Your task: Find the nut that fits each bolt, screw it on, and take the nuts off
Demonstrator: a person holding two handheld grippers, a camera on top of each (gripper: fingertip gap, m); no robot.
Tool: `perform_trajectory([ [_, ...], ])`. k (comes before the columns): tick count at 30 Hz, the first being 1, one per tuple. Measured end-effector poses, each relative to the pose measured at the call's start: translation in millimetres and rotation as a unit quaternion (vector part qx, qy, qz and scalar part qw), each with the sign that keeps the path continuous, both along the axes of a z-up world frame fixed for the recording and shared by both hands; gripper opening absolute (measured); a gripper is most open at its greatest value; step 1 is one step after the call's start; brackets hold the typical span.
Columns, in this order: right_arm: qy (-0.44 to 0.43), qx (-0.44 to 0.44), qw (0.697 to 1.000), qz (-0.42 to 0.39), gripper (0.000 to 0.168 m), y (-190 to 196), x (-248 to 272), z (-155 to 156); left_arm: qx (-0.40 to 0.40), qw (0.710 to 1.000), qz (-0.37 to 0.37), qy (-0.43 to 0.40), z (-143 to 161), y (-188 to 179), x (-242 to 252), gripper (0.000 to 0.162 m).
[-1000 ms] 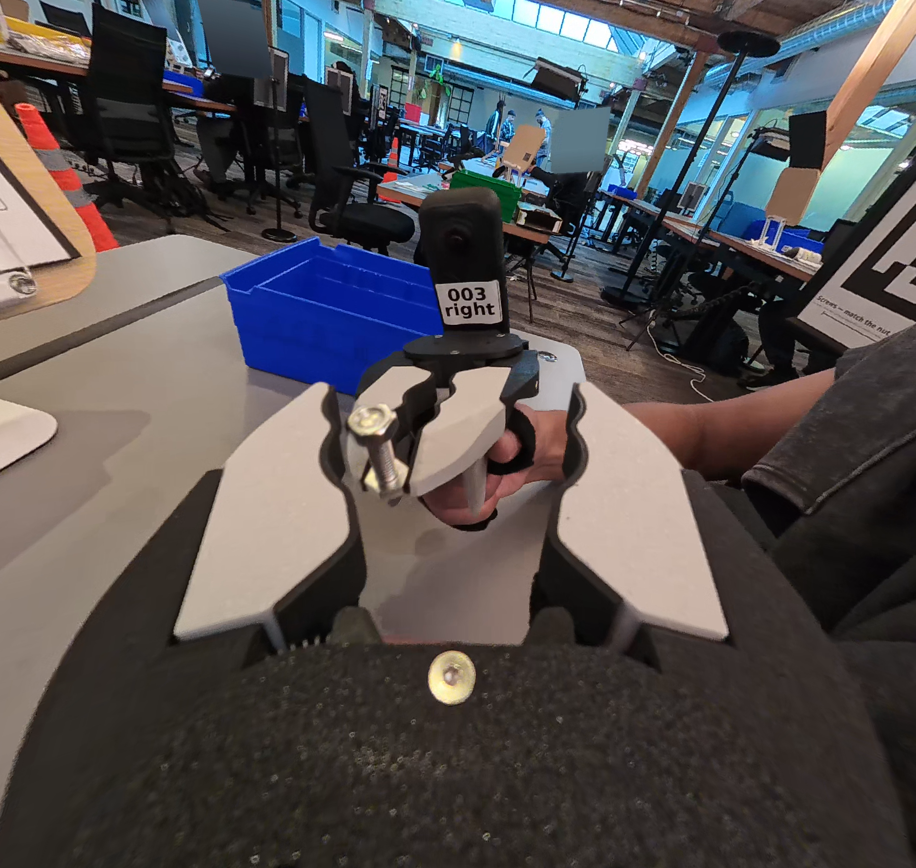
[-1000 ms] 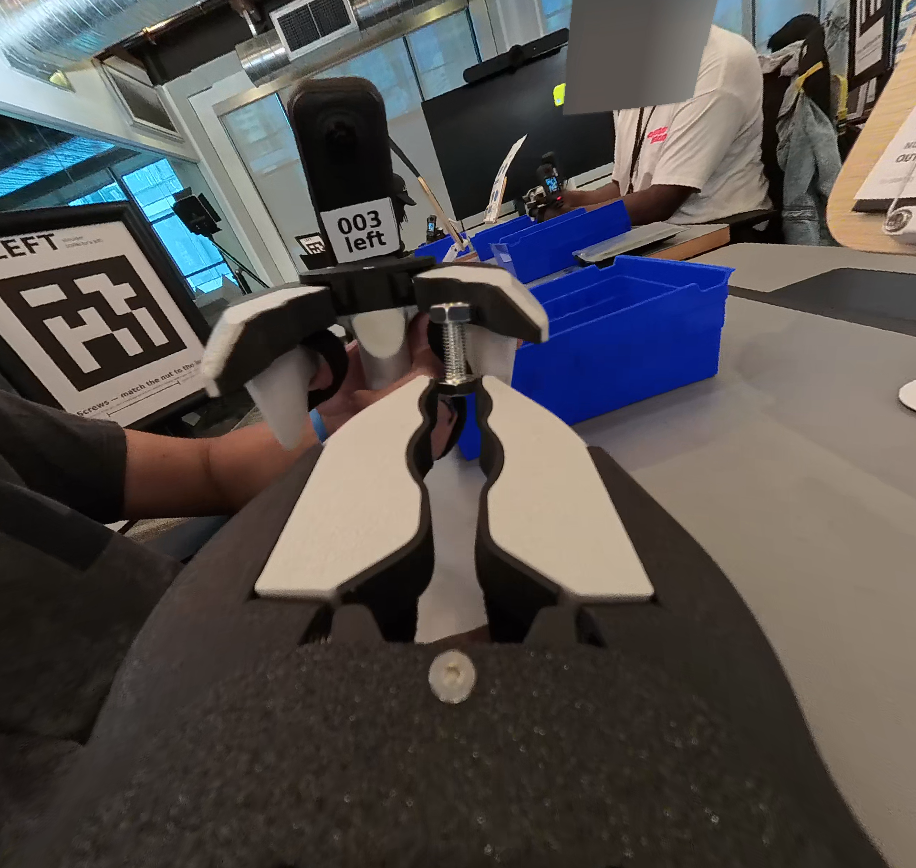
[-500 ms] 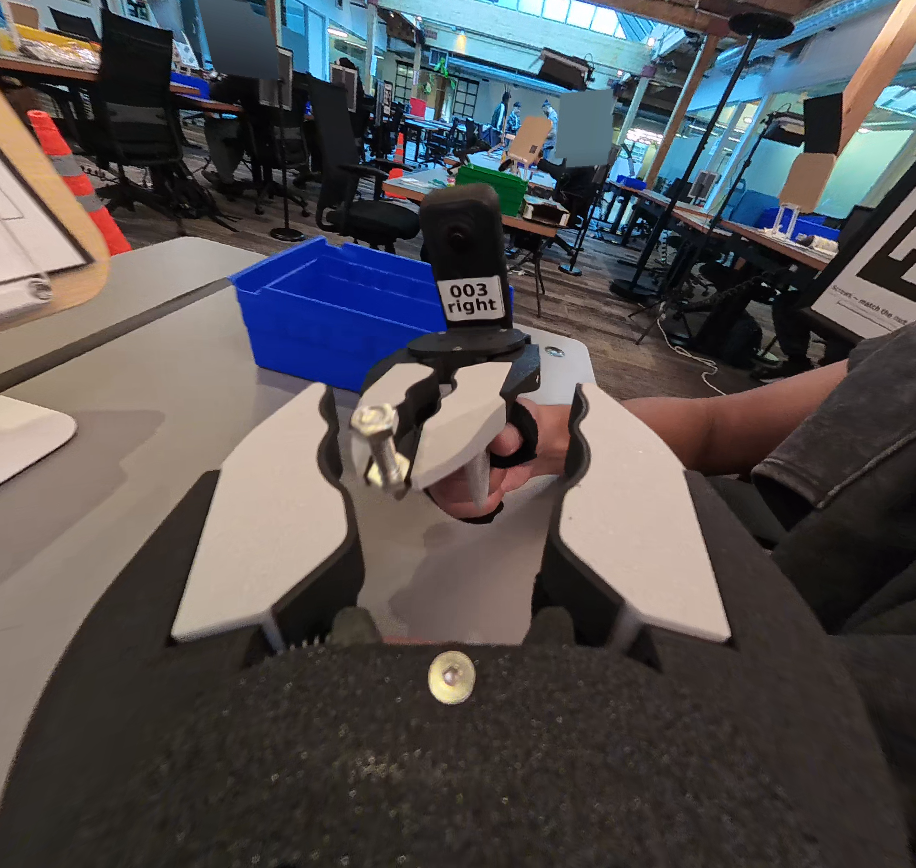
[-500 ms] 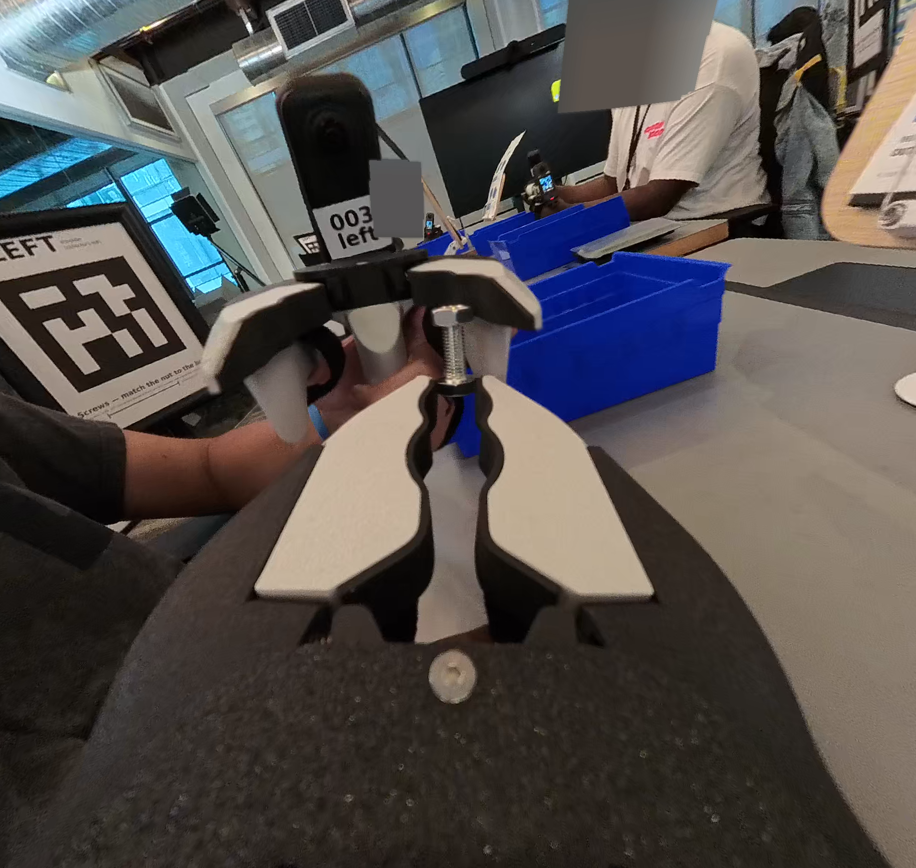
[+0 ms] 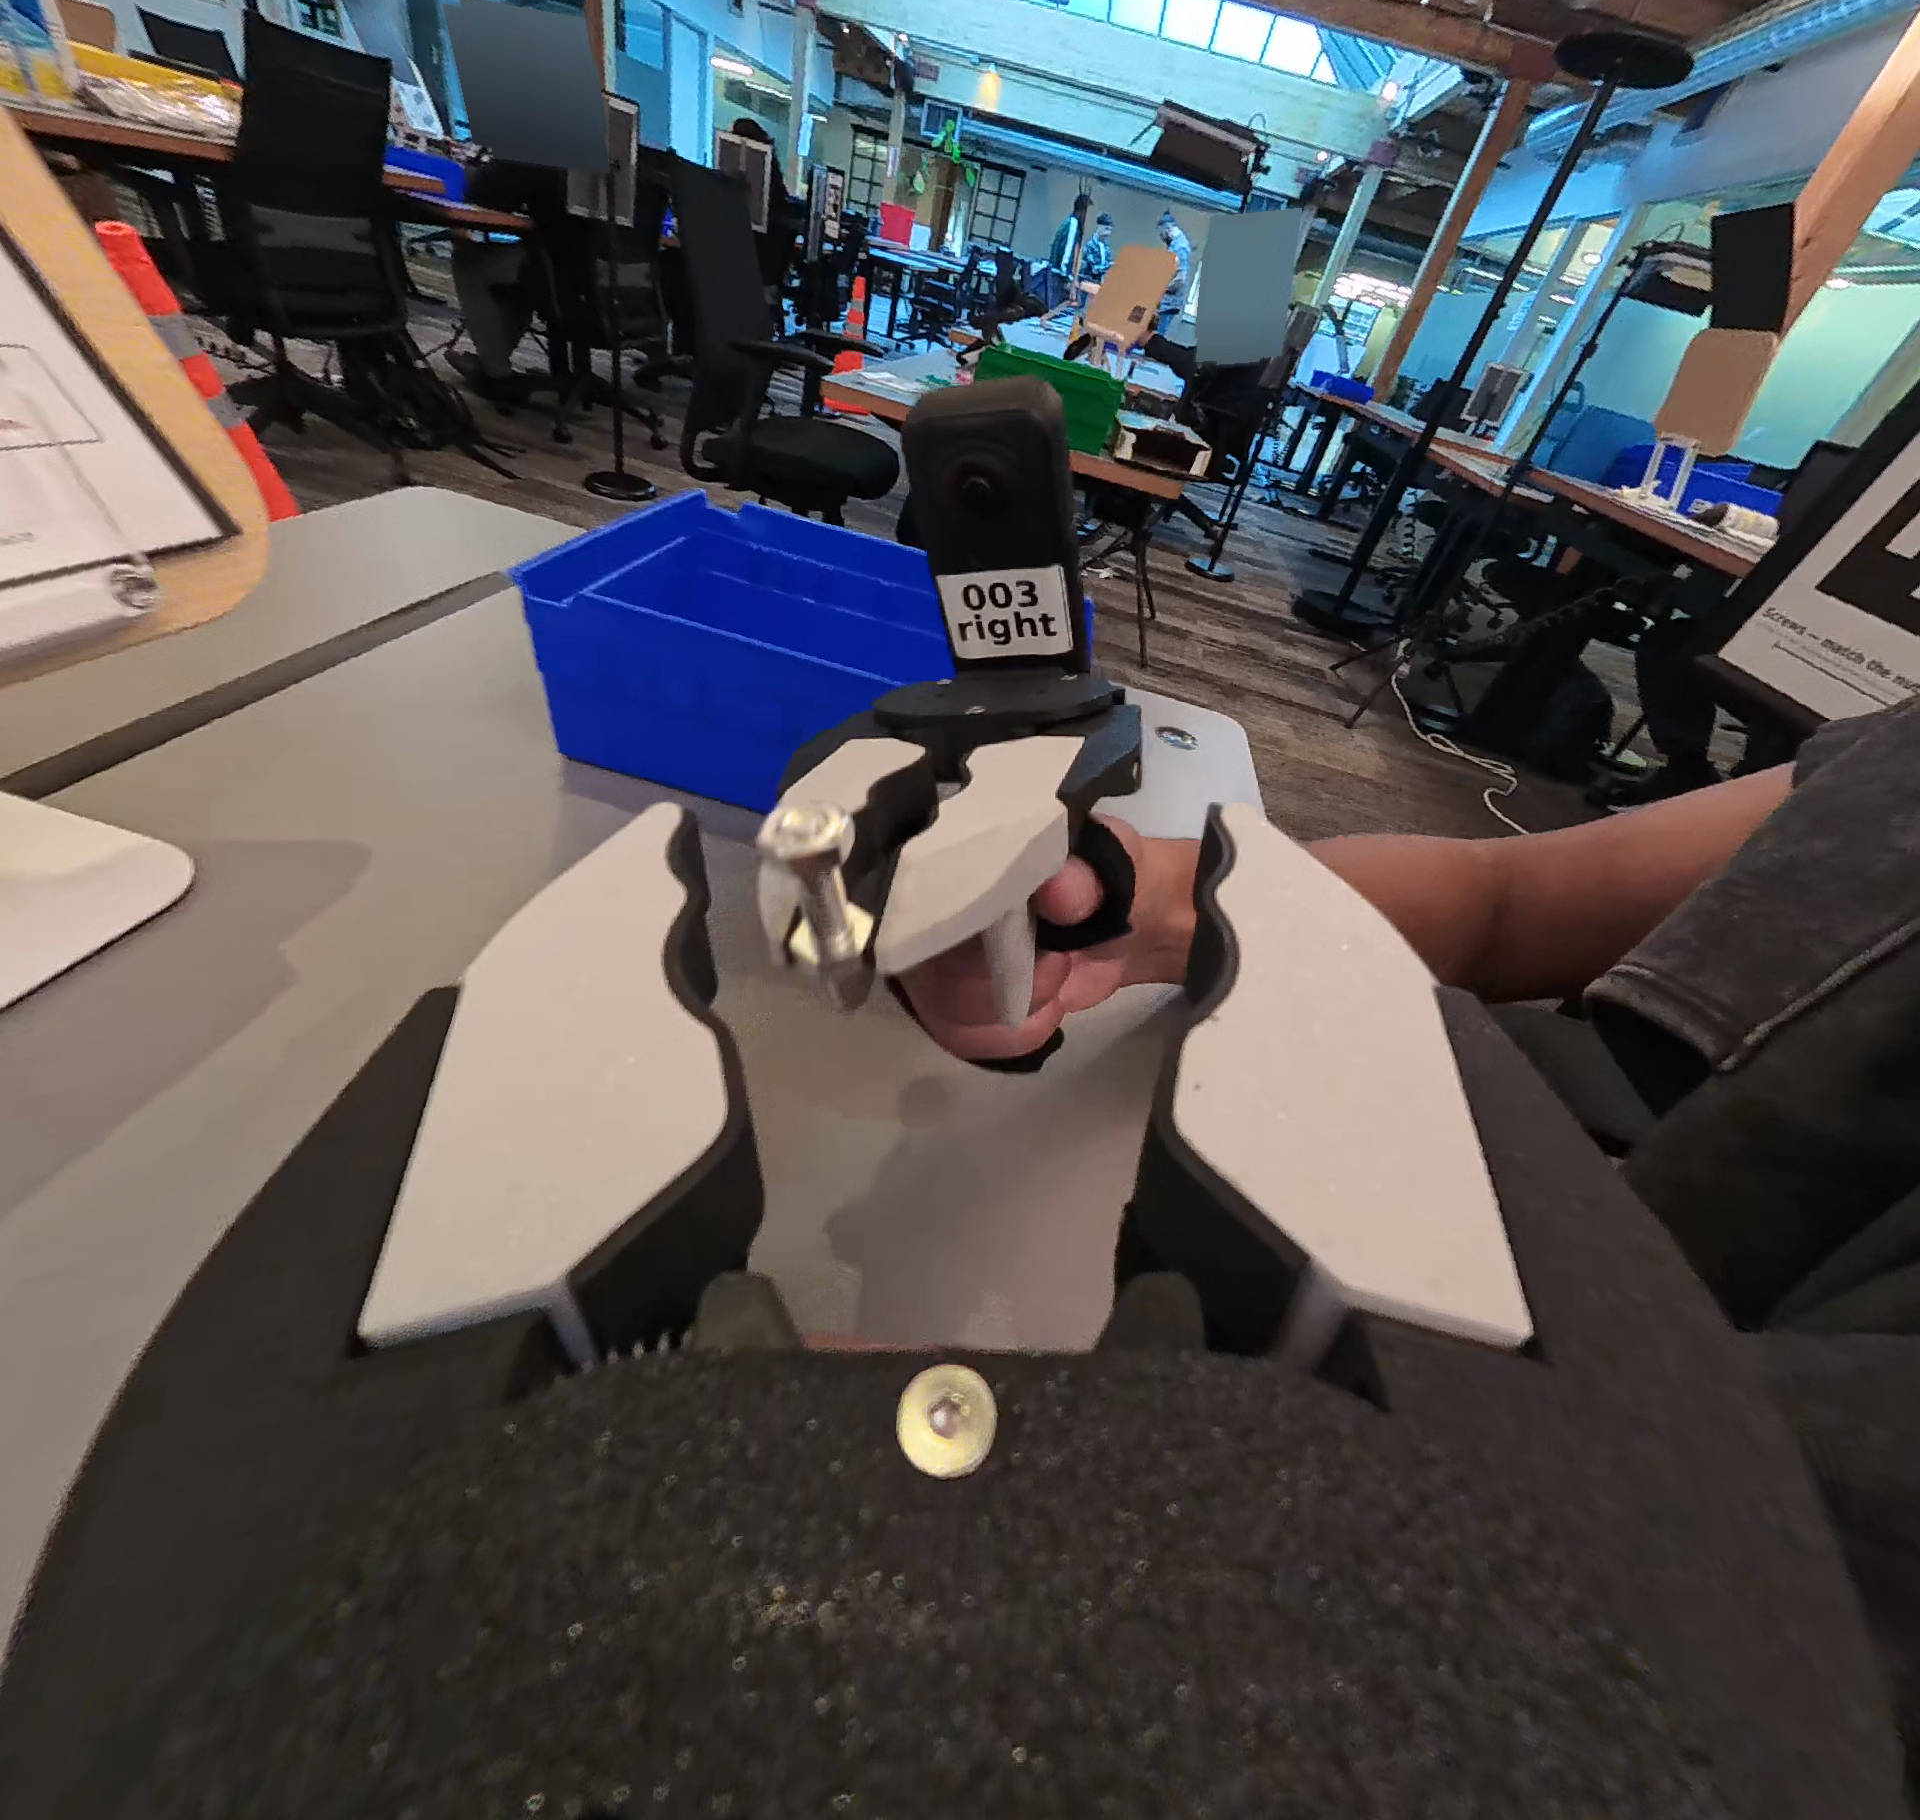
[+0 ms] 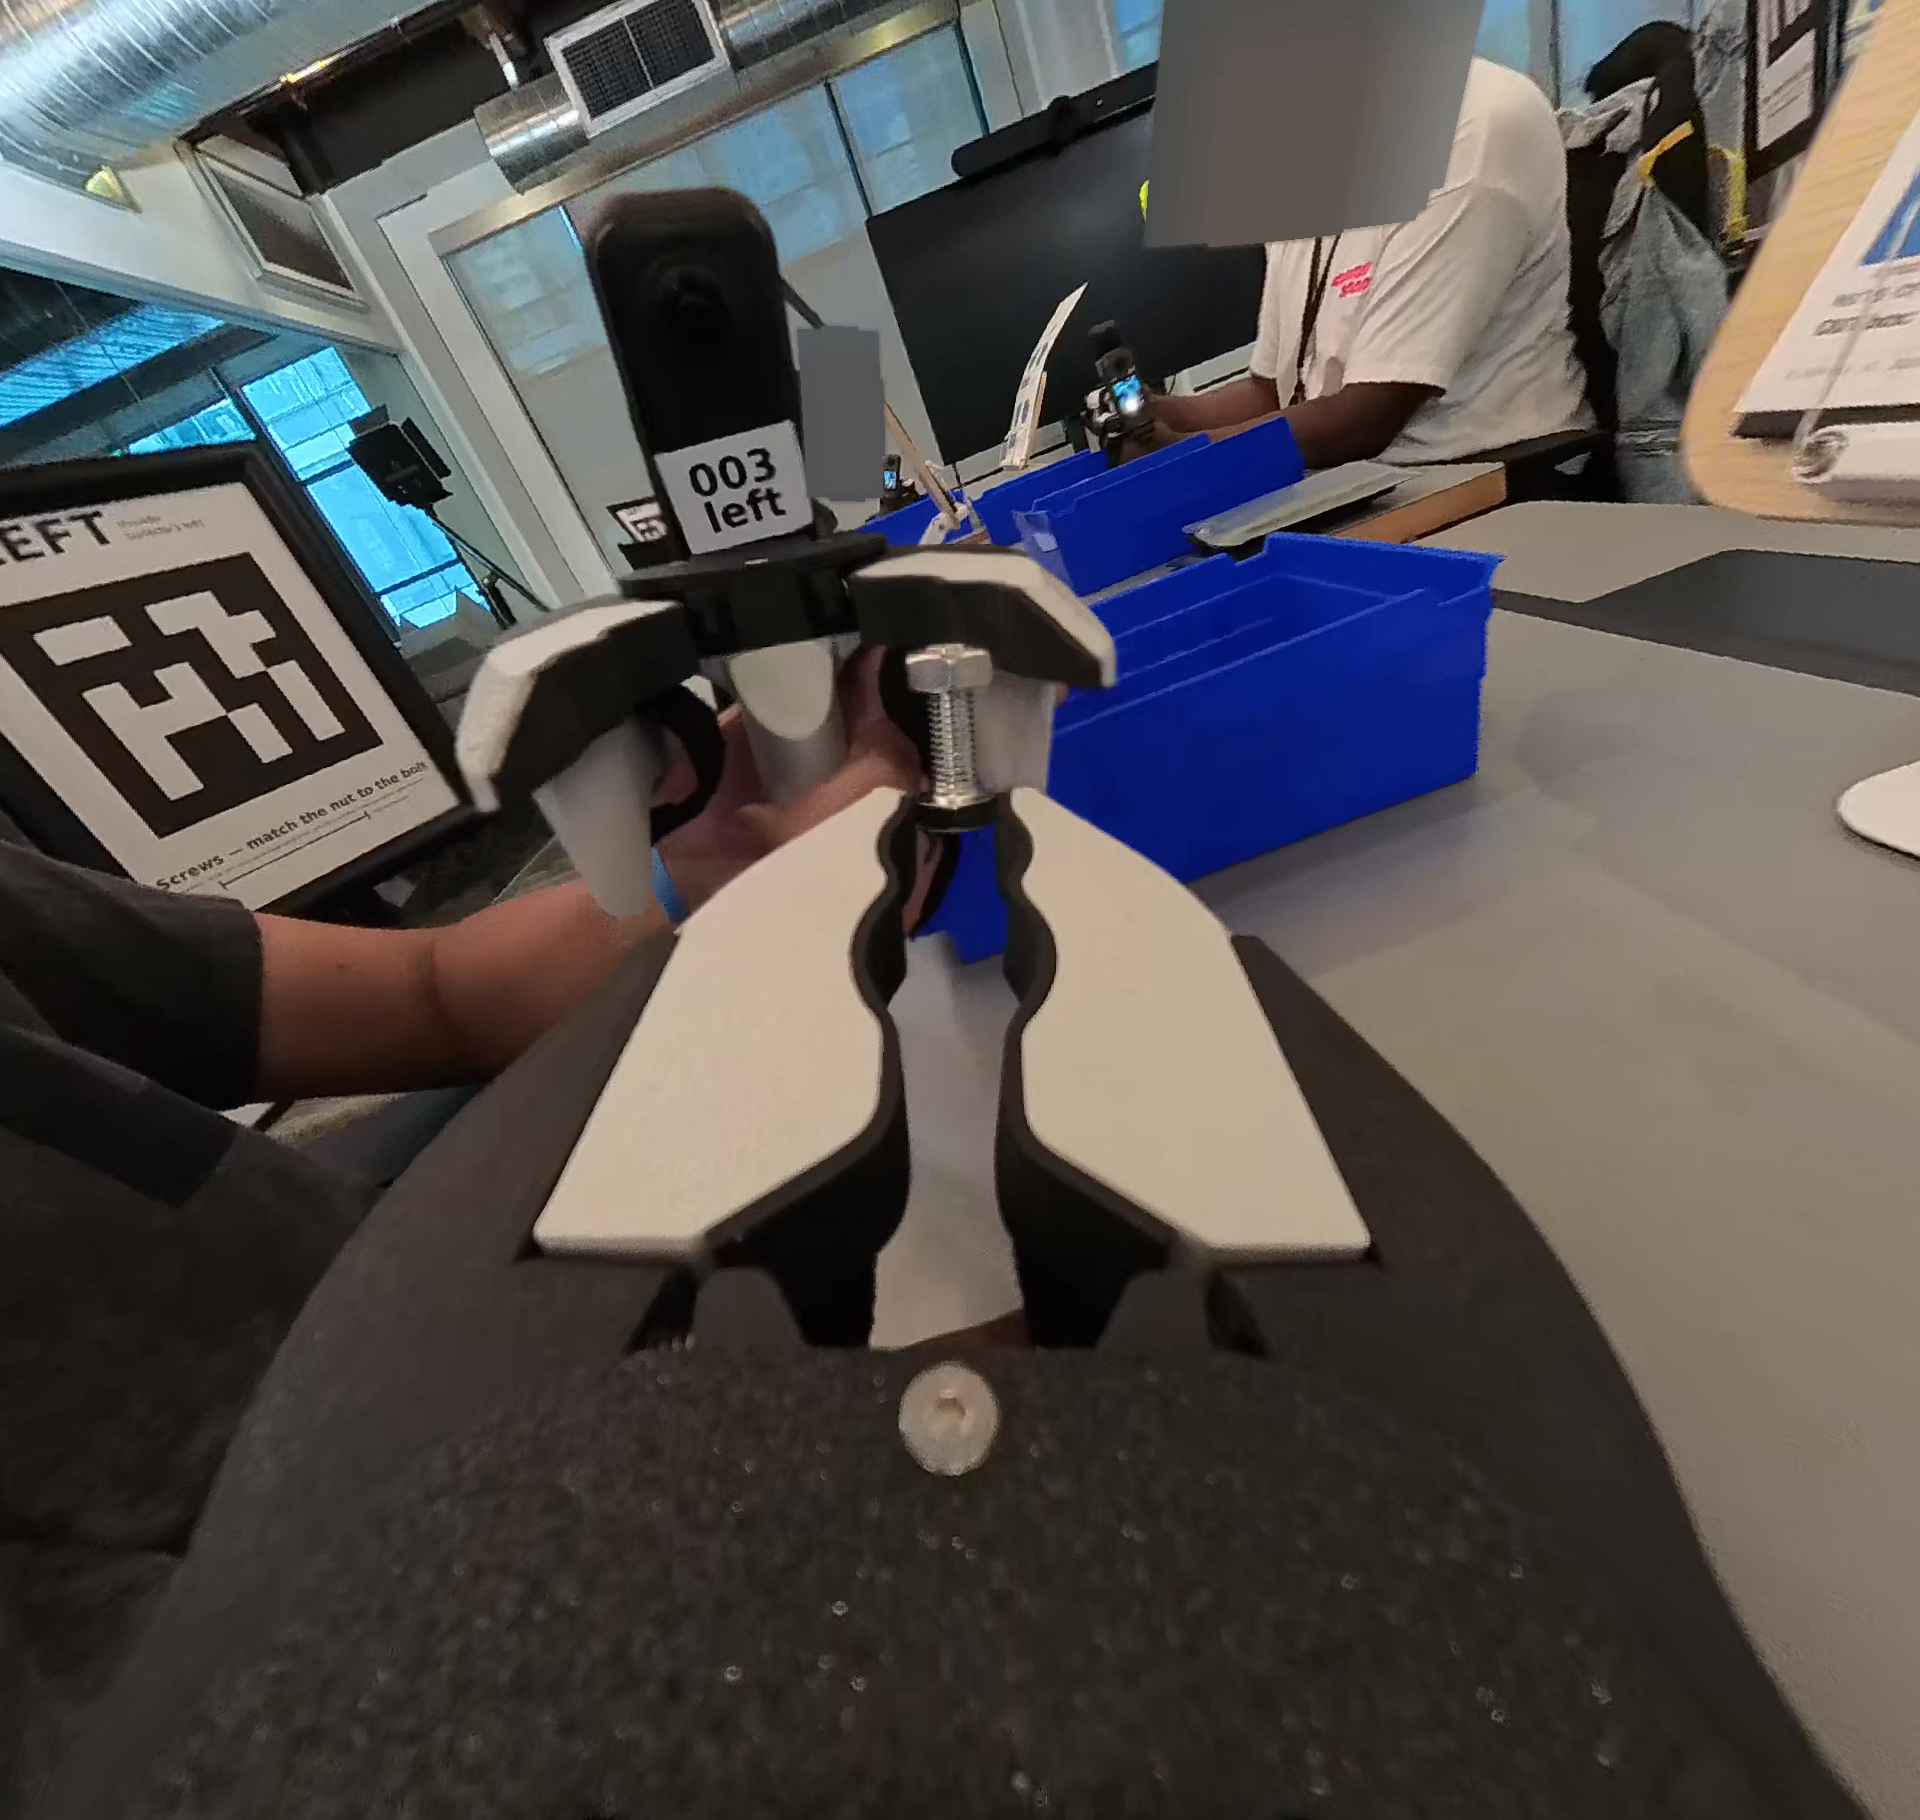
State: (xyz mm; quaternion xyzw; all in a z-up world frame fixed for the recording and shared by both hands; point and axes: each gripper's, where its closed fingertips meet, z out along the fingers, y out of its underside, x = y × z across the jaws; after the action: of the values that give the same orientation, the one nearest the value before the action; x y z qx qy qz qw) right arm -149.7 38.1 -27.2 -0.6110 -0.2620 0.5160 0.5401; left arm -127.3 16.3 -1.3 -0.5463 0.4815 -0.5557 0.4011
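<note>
The right tool is nearly closed on the lower end of a bolt, gripping a dark nut there. The left tool gapes wide, holding nothing. I judge threading under way, removal left. A blue bin sits on the worktop beyond.

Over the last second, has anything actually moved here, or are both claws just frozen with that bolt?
Barely anything. The right gripper stays shut on the bolt, head up, and has only tipped it slightly. The left gripper stays open around it, gripping nothing. The views drifted a little, so both hands shifted a touch. The blue bin sits where it was on the grey table.
</note>
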Motion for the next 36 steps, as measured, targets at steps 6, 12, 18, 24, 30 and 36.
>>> perform_trajectory([
  [6, 0.003, -0.007, 1.000, -0.011, 0.014, 5, 7, -1, -0.011, 1.000, -0.012, -0.011, 2, -6, 0, 0.087],
  [12, -0.011, 0.004, 1.000, 0.013, 0.014, -5, -10, -3, 0.001, 1.000, -0.011, 0.003, -6, -7, 10, 0.089],
  [18, -0.004, -0.005, 1.000, -0.012, 0.014, 5, 7, -2, -0.014, 1.000, 0.001, -0.020, 6, 2, -5, 0.086],
  [24, -0.021, 0.008, 1.000, 0.015, 0.014, -6, -13, -5, -0.003, 1.000, -0.018, 0.004, -6, -10, 13, 0.092],
  [30, -0.004, -0.001, 1.000, -0.015, 0.014, 5, 8, -1, -0.012, 1.000, 0.003, -0.011, 4, 3, -3, 0.088],
  [36, -0.018, 0.004, 1.000, 0.007, 0.014, -3, -9, -5, -0.020, 0.999, -0.025, -0.003, -6, -12, 14, 0.094],
])
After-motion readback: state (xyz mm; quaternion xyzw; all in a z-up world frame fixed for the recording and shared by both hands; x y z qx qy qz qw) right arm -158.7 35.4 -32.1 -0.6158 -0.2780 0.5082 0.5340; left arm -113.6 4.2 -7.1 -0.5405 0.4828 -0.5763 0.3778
